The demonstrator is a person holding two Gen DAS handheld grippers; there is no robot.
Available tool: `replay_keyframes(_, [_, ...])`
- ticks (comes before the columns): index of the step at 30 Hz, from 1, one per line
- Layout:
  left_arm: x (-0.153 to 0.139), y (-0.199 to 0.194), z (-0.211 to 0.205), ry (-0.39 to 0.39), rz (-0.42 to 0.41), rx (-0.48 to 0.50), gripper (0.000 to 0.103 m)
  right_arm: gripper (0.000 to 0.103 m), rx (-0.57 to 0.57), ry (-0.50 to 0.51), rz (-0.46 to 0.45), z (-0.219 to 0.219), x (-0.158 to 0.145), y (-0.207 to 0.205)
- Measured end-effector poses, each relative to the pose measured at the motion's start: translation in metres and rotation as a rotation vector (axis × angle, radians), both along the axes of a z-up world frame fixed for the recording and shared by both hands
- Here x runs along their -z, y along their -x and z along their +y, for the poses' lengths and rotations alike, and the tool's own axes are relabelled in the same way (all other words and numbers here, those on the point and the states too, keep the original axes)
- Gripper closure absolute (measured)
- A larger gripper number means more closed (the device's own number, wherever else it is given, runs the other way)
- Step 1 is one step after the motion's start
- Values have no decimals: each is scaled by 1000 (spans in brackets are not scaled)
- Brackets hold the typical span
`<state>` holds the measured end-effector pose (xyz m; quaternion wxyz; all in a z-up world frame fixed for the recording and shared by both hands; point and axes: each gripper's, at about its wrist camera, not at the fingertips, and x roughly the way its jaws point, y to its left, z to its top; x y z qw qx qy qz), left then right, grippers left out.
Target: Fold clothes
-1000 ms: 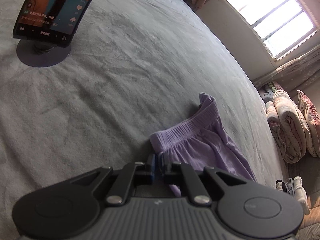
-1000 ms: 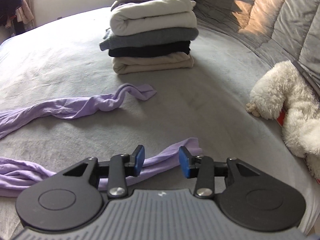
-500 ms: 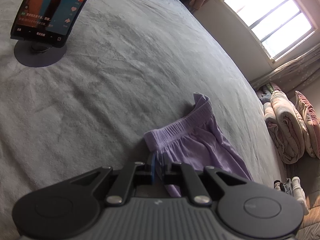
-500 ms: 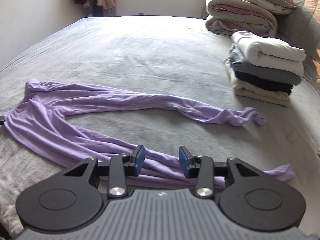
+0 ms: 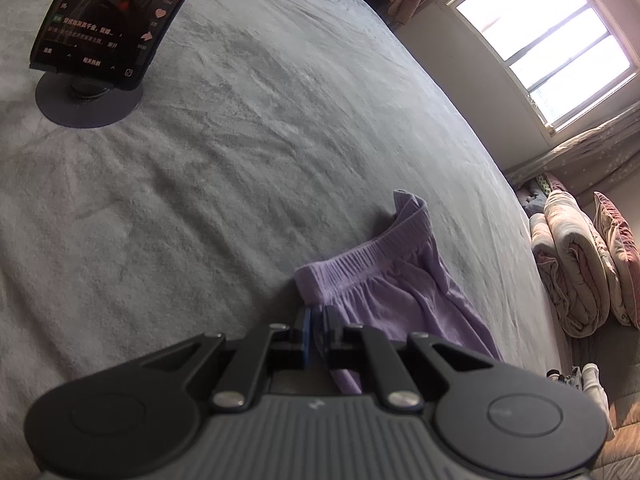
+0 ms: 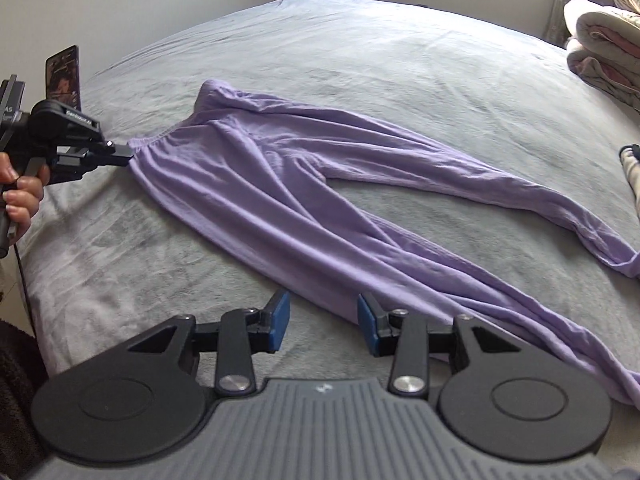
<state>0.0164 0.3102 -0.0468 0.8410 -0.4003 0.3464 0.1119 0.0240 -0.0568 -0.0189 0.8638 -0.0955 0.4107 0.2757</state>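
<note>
My left hand-held gripper [image 5: 316,334] is pinched tight on the waistband corner of the purple trousers [image 6: 304,200], while my right hand-held gripper [image 6: 323,322] hangs half open and empty just above the near edge of one leg. The grey bed [image 6: 360,48] carries the trousers, which lie flat with both legs spread out toward the right. Rolled quilts [image 5: 576,264] are stacked at the far side. A phone on a round stand [image 5: 108,36] sits beyond the waistband.

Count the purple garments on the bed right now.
1: purple trousers spread across the grey bed, waistband corner pinched in the left gripper, legs running past the open right gripper. Others may lie outside both views.
</note>
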Motion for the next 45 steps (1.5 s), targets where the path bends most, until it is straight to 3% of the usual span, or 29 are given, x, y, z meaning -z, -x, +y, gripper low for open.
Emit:
replay_keyframes(8, [2,-4,-1,-12,5,-2,100,61,-38,80,-4,22,19,-11])
replay_keyframes(11, [1,-4,-1,-36,6,-29,102,73,-31,103,-23,25,20,-15])
replay_keyframes(13, [0,-4,-1,-39,1,-29,103,101,-32,127,-31,27,19,-15])
replay_keyframes(17, [-8,-1,-3,-85,-12,-12,103,102,-57,141,-17,28,12,-11])
replay_keyframes(26, [-18,15,11,-81,-19,-2,103,102,-135,37,74,27,-16,24])
replay_keyframes(35, [-29,43,28,-126,-2,46,103,102,-225,16,103,41,-26,58])
replay_keyframes(45, [-11,55,38,-129,110,137,103,102,-249,42,175,53,-9,68])
